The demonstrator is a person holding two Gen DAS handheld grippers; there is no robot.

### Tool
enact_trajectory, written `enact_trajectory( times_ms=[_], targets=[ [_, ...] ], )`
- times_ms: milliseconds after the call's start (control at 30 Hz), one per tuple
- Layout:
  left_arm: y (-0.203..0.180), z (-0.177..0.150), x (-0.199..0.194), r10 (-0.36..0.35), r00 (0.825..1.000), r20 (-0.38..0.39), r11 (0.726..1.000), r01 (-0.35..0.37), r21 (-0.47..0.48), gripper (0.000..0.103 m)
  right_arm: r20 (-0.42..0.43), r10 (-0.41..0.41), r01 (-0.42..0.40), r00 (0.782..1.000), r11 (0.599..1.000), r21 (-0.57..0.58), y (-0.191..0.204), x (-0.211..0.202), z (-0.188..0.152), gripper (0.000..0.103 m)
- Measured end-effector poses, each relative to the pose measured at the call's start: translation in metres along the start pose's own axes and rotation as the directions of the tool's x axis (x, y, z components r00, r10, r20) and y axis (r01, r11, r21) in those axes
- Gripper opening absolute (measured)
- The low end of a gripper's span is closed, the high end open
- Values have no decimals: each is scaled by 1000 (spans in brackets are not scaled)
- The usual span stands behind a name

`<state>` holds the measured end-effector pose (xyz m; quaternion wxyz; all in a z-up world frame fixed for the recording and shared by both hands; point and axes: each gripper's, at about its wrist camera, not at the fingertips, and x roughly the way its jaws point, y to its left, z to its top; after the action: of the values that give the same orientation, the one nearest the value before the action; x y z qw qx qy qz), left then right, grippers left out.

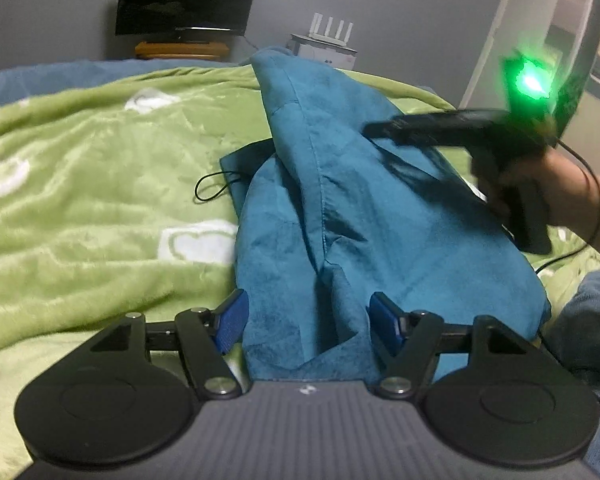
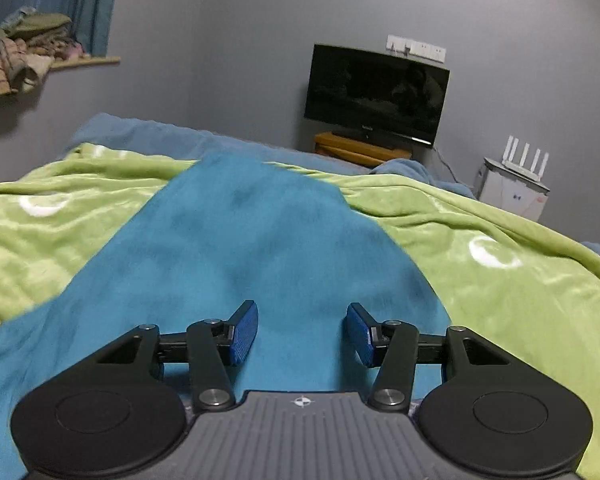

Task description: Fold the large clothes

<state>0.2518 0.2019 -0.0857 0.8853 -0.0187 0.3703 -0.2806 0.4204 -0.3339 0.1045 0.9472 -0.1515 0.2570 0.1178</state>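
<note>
The room is dim and evenly lit with a cool cast, so the grey wall (image 2: 240,60) looks flat and only soft shadows sit in the folds of the teal garment (image 1: 340,200). A green indicator light (image 1: 530,80) on the right gripper (image 1: 374,128) flares into a glaring bloom, and that gripper and the hand (image 1: 540,188) holding it are smeared by motion blur. Both fisheye views bend the green blanket (image 2: 500,264) and television (image 2: 376,94) towards dark corners, and the fabric in the right wrist view is soft.
</note>
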Motion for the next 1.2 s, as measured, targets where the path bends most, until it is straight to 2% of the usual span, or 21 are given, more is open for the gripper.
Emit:
enact_trajectory(
  times_ms=[167, 233, 300, 400, 467, 533, 667, 767, 800, 867, 933, 1000, 1067, 1133, 1200],
  targets=[
    [4, -5, 5, -3, 1000, 6, 1000, 3, -7, 68, -77, -79, 73, 994, 994, -81, 28, 53, 24, 54],
    [6, -6, 8, 2, 1000, -5, 1000, -2, -10, 69, -111, -82, 69, 990, 991, -115, 38, 66, 24, 54],
    [6, -7, 6, -1, 1000, -9, 1000, 1, -17, 69, -118, -70, 59, 990, 994, -96, 37, 69, 24, 54],
    [5, -8, 5, 0, 1000, -4, 1000, 0, -14, 70, -49, -18, 20, 999, 998, 59, 12, 48, 26, 53],
    [5, -9, 6, 2, 1000, -2, 1000, -2, -13, 70, 6, -29, 28, 1000, 982, 188, -15, 20, 20, 53],
    [4, -9, 6, 3, 1000, -1, 1000, -3, -13, 70, 30, -24, 16, 999, 966, 257, -37, -6, 6, 54],
    [5, -9, 5, -3, 1000, 6, 1000, 4, -17, 70, 48, -3, -9, 999, 966, 259, -50, -64, -38, 55],
    [5, -10, 6, 1, 1000, 5, 1000, -1, -17, 71, 67, 76, -90, 995, 970, 225, -40, -101, -80, 61],
    [6, -10, 6, 2, 1000, 5, 1000, -2, -16, 72, 49, 96, -103, 994, 976, 191, -32, -106, -92, 61],
    [5, -10, 7, 9, 1000, -1, 1000, -9, -15, 72, -8, 76, -75, 997, 990, 116, -21, -101, -110, 62],
    [4, -11, 7, 20, 1000, -4, 1000, -20, -9, 72, -24, 55, -52, 998, 993, 109, -23, -95, -113, 74],
    [2, -12, 6, 30, 1000, -1, 1000, -30, -7, 73, -60, 103, -86, 993, 966, 245, -41, -93, -105, 75],
    [2, -13, 4, 38, 999, 4, 999, -38, -8, 73, -33, 141, -120, 989, 925, 361, -61, -97, -101, 75],
    [0, -13, 3, 41, 999, 6, 999, -41, -10, 74, -4, 151, -134, 989, 888, 439, -83, -97, -100, 80],
    [1, -13, 5, 43, 999, 4, 999, -43, -10, 75, 6, 184, -159, 983, 831, 532, -109, -90, -102, 81]
  ],
)
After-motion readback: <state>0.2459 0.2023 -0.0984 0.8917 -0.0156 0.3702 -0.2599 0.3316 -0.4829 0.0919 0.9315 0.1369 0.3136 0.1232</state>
